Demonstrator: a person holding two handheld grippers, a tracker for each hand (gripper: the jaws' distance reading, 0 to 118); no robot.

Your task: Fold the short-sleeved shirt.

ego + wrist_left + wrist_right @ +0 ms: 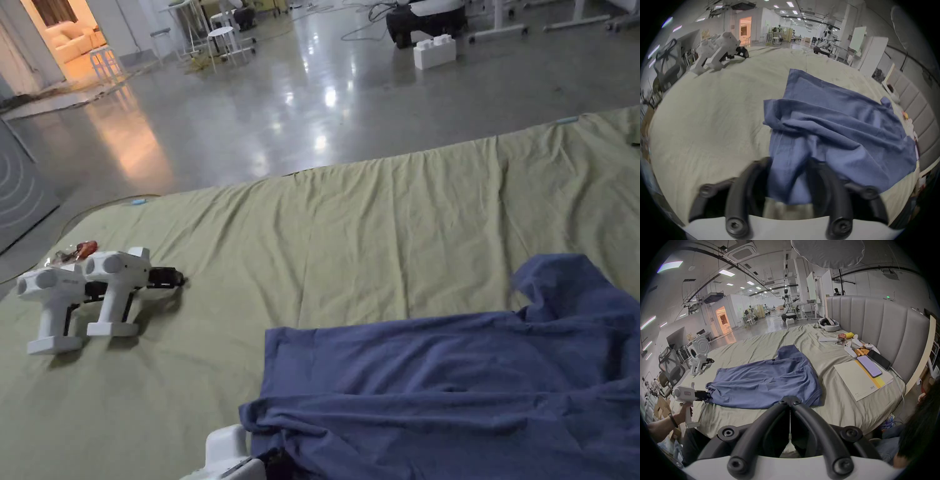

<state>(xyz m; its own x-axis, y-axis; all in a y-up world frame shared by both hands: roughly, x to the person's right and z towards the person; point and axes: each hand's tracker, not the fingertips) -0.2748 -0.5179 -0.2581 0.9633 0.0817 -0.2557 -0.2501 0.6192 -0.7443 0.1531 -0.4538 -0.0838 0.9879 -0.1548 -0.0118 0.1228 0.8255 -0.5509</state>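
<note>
The blue shirt (pixel 765 379) lies crumpled on the bed (pixel 831 410). The left gripper (pixel 789 172) pinches its edge, likely to pull it flat. The right gripper (pixel 790 400) is closed on nothing, waiting near the shirt's hem.

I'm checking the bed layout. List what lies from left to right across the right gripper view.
Left claw at the shirt's corner → blue shirt → white booklet → two phones → grey headboard.

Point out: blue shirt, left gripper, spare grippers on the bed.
blue shirt (pixel 450 375), head view, middle of the cloth
left gripper (pixel 707 396), right gripper view, jaw tips at shirt edge
spare grippers (pixel 94 294), head view, white bodies
</note>
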